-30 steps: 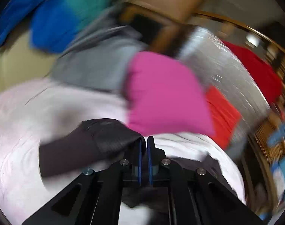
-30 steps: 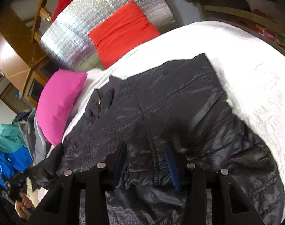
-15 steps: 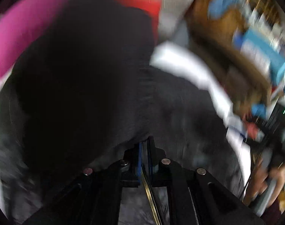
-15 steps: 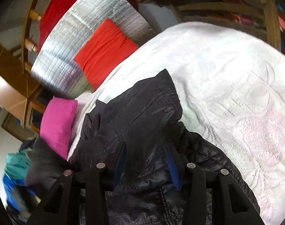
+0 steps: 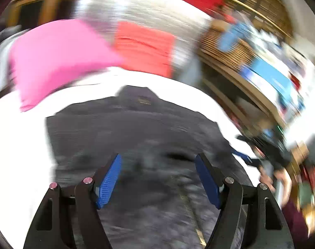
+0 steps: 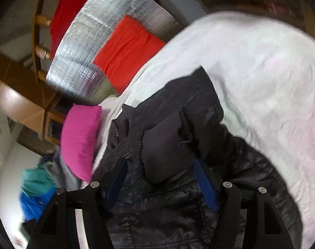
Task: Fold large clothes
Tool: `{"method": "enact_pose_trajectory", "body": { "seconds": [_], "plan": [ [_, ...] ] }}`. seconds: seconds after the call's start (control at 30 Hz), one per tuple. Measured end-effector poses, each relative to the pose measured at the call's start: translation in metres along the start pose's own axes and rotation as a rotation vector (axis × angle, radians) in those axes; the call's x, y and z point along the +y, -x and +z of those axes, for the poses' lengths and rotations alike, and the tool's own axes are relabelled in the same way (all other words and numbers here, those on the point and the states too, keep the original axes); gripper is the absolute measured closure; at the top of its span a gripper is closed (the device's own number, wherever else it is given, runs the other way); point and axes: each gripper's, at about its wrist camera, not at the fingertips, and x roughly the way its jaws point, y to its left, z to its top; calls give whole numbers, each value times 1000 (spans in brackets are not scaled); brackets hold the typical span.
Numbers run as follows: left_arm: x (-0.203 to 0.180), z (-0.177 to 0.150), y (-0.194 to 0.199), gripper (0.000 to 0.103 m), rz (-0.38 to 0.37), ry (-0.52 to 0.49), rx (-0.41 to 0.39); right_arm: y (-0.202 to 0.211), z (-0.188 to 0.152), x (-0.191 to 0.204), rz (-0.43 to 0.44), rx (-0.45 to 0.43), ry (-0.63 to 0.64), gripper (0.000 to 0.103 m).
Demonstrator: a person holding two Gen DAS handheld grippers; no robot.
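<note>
A black padded jacket point(image 5: 136, 137) lies on the white bedspread point(image 5: 18, 145), collar toward the pillows. In the right wrist view the jacket point(image 6: 178, 137) has a sleeve folded across its body. My left gripper point(image 5: 158, 161) is open and empty just above the jacket's lower part. My right gripper point(image 6: 160, 166) is open and empty over the folded sleeve. The left view is blurred by motion.
A pink pillow point(image 5: 57, 58) and a red pillow point(image 5: 145, 45) lie at the head of the bed against a silver padded board point(image 6: 99, 47). Wooden shelves point(image 5: 250, 47) stand to the right. A pile of blue and teal clothes point(image 6: 37, 188) lies beyond the pink pillow.
My left gripper carried the sleeve across the jacket, then opened and let it go. The sleeve now lies folded over the body. The right gripper stayed open.
</note>
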Motion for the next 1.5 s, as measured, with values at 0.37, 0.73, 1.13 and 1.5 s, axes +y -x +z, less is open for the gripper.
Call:
{"method": "enact_pose_trajectory", "body": {
  "seconds": [0.37,0.73,1.13,1.5],
  "plan": [
    [86,-18,-51,29,192,333,106,-34,18,-19,-92,-3,-89,44],
    [68,-27,-84,29,323,193,194,-72,6,34,-327,43,291,63],
    [53,-16,-63,29,330,131,84,2,16,45,-260,-210,282,91],
    [78,-13,-57,29,320,214,103,17,53,-32,-139,-167,-73,7]
  ]
}}
